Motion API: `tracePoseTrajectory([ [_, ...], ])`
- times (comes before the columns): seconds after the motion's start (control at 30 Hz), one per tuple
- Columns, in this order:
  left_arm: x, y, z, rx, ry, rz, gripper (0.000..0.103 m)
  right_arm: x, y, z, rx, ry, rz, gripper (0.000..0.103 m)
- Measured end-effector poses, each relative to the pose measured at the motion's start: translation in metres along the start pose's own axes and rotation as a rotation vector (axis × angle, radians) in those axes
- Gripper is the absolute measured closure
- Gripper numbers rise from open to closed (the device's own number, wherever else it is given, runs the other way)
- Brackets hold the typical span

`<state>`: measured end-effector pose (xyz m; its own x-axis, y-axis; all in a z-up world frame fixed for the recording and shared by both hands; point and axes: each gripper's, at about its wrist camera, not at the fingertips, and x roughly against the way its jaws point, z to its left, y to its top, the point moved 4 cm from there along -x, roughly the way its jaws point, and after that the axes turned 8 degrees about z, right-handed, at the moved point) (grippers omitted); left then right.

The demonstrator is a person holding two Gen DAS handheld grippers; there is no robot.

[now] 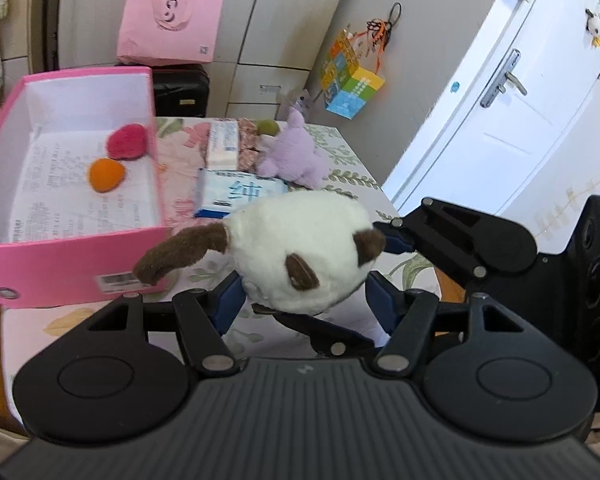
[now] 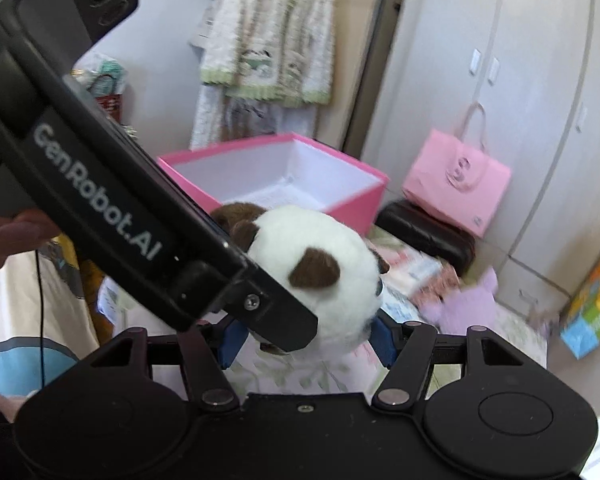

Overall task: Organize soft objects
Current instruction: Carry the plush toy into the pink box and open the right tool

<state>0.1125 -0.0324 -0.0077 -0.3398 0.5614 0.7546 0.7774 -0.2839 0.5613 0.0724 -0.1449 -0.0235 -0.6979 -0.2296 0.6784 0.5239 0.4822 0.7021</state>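
Both wrist views look steeply down, close over the same plush toy (image 1: 300, 252) and pink box (image 2: 284, 176).

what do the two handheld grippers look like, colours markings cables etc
Both are matte black. The left gripper has a ribbed top plate, two round side discs, silver pivot pins and blue pads. The right gripper has the same discs, pins and blue pads. The left one's body shows white "GenRobot.AI" lettering; a thin black cable hangs beside it.

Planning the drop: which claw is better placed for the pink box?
Left claw: it grips the white plush beside the open pink box; the right claw sits on the far side.
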Motion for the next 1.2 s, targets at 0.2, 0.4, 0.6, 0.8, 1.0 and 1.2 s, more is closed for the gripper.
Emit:
tracePoseTrajectory([
  [0.2, 0.034, 0.001, 0.019, 0.021, 0.040, -0.034, 0.038, 0.010, 0.034, 0.019, 0.081, 0.037, -0.046, 0.034],
  [0.4, 0.052, 0.009, 0.046, 0.055, 0.077, -0.056, 0.038, 0.000, 0.062, 0.024, 0.074, 0.110, -0.063, 0.032],
  [0.6, 0.046, 0.033, 0.082, 0.090, 0.103, -0.067, 0.038, -0.027, 0.090, 0.019, 0.009, 0.178, -0.088, 0.032],
  [0.8, 0.028, 0.062, 0.124, 0.141, 0.096, -0.085, 0.038, -0.069, 0.116, 0.002, -0.056, 0.227, -0.115, 0.032],
  [1.0, 0.001, 0.091, 0.166, 0.224, 0.092, -0.079, 0.039, -0.119, 0.133, -0.018, -0.113, 0.276, -0.118, 0.032],
  [1.2, -0.034, 0.107, 0.207, 0.317, 0.098, -0.051, 0.039, -0.174, 0.146, -0.033, -0.143, 0.318, -0.075, 0.037],
])
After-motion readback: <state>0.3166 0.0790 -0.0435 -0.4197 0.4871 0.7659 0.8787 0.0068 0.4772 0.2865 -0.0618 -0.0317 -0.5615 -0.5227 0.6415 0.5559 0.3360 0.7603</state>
